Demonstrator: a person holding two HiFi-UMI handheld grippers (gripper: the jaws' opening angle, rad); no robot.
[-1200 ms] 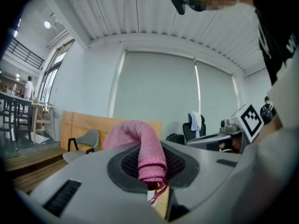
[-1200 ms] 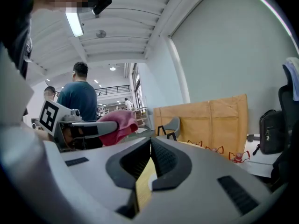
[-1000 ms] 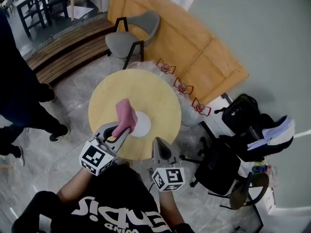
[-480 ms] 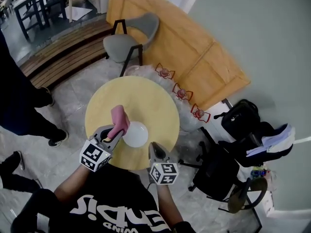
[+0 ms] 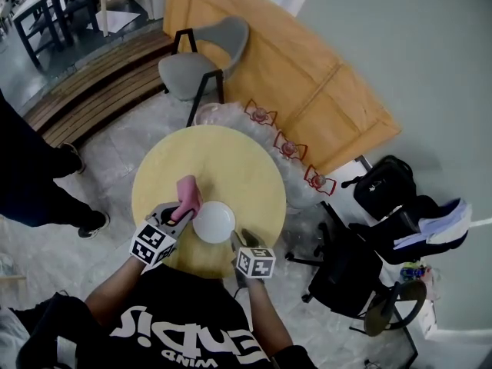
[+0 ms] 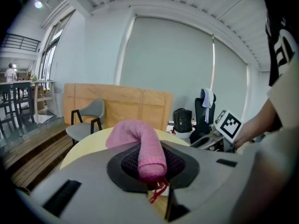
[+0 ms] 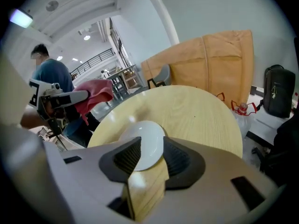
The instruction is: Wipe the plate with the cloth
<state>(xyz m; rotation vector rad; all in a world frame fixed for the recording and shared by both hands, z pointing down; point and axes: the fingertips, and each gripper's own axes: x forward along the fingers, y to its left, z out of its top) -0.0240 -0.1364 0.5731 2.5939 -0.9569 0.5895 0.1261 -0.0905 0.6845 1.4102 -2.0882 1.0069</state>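
A white plate (image 5: 214, 221) lies on the near part of the round yellow table (image 5: 231, 160). My right gripper (image 5: 237, 239) sits at the plate's near rim. In the right gripper view the plate (image 7: 142, 146) shows between the two pads of that gripper (image 7: 152, 158), with a gap on each side. Its jaws have just been opening and stand open. Left of the plate, my left gripper (image 5: 181, 209) is shut on a rolled pink cloth (image 5: 187, 190). In the left gripper view the cloth (image 6: 145, 146) droops forward out of the jaws.
Beyond the table stand a grey chair (image 5: 201, 52) and a leaning wooden board (image 5: 300, 83). Red wire-frame items (image 5: 288, 146) lie at the table's far right. Black bags and an office chair (image 5: 361, 244) crowd the right. A person's legs (image 5: 38, 183) are at the left.
Both grippers have come down and nearer to me. The plate came down with the right gripper to the table's near part. The cloth stayed in the left jaws.
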